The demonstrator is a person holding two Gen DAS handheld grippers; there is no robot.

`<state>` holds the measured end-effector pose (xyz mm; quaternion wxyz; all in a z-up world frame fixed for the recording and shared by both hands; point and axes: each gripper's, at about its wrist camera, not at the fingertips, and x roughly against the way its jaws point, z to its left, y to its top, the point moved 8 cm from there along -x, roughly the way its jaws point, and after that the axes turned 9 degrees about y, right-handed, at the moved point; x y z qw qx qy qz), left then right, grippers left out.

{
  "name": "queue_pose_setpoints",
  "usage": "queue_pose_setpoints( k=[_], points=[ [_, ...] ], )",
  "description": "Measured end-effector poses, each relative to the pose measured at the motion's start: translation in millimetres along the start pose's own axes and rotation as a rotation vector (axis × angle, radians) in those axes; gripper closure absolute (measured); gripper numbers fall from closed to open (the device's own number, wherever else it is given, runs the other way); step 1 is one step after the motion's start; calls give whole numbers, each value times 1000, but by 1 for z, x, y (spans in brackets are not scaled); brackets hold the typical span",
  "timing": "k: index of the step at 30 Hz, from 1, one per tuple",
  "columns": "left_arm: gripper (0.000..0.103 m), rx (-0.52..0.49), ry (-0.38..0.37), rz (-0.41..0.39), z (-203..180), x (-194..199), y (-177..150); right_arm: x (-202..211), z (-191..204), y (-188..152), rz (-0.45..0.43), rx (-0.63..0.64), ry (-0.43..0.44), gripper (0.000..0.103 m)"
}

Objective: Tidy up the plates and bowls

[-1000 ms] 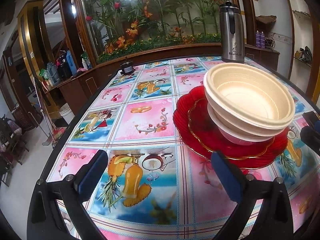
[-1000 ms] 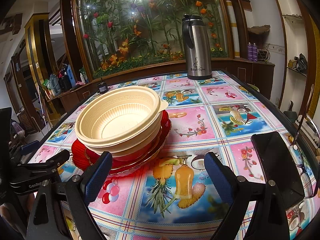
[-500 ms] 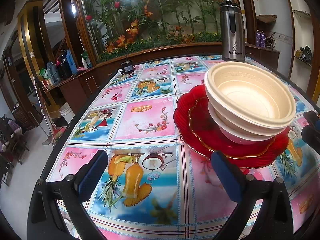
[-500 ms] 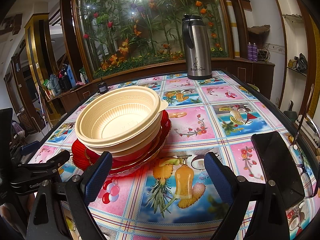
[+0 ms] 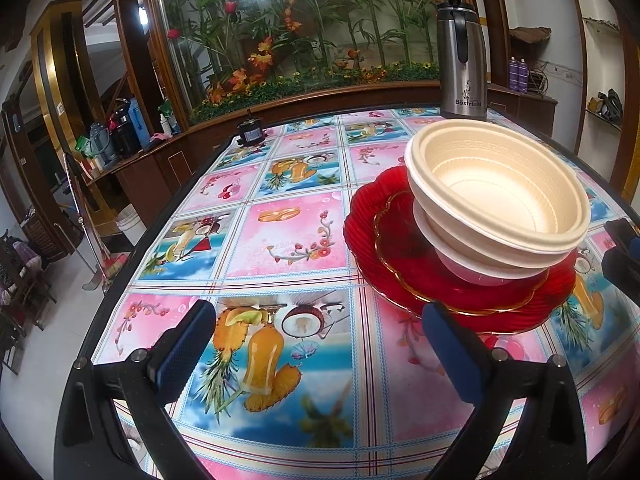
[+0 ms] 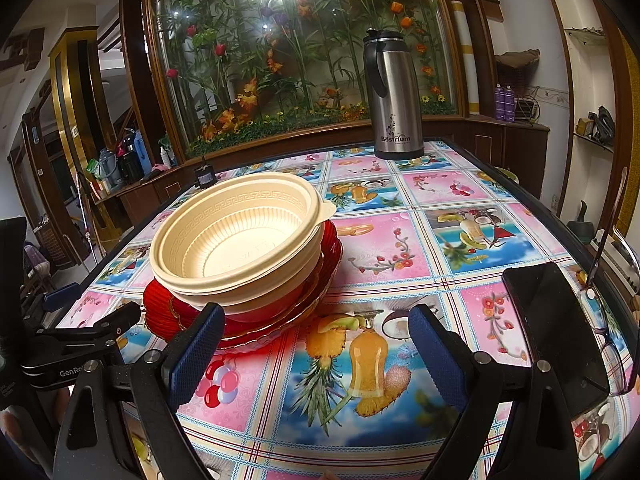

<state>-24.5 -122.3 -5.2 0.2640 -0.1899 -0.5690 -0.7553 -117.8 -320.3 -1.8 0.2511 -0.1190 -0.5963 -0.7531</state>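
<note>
Bowls (image 5: 496,196), cream-coloured and nested one inside another, sit stacked on the red plates (image 5: 404,248), and that whole pile rests on the table (image 5: 280,240) with its tablecloth of fruit and flower squares. In my left view the stack stands toward the table's right side, ahead of me and to the right; in my right view the same bowls (image 6: 240,236) and red plates (image 6: 168,312) lie ahead and to the left, nearer the table's left edge. The top bowl has a patterned band round its inner rim and a small tab at its lip. At least two red plates lie under it, the upper one trimmed with a gold line.

My left gripper (image 5: 316,344) has its jaws spread wide and holds nothing; its right finger is just beside the near rim of the plates, though I cannot tell whether it touches. My right gripper (image 6: 316,344) is likewise released and empty, its left finger close against the near side of the stack, contact unclear. The left tool shows at the left edge of my right view.

A steel thermos (image 6: 394,96) stands upright near the far edge of the table. A black phone (image 6: 556,336) lies flat by the right edge, with eyeglasses (image 6: 608,344) just beside it.
</note>
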Motion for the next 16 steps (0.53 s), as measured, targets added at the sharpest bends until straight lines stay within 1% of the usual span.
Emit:
queue_pose_setpoints(
  k=[2, 9, 10, 13, 16],
  points=[
    [0, -21, -13, 8, -4, -1, -1, 0, 0, 0, 0, -1, -1, 8],
    [0, -33, -30, 3, -6, 1, 0, 0, 0, 0, 0, -1, -1, 8],
    [0, -34, -36, -1, -7, 2, 0, 0, 0, 0, 0, -2, -2, 8],
    [0, 3, -19, -50, 2, 11, 3, 0, 0, 0, -1, -2, -1, 8],
    [0, 9, -38, -54, 4, 13, 5, 0, 0, 0, 0, -3, -2, 8]
  ],
)
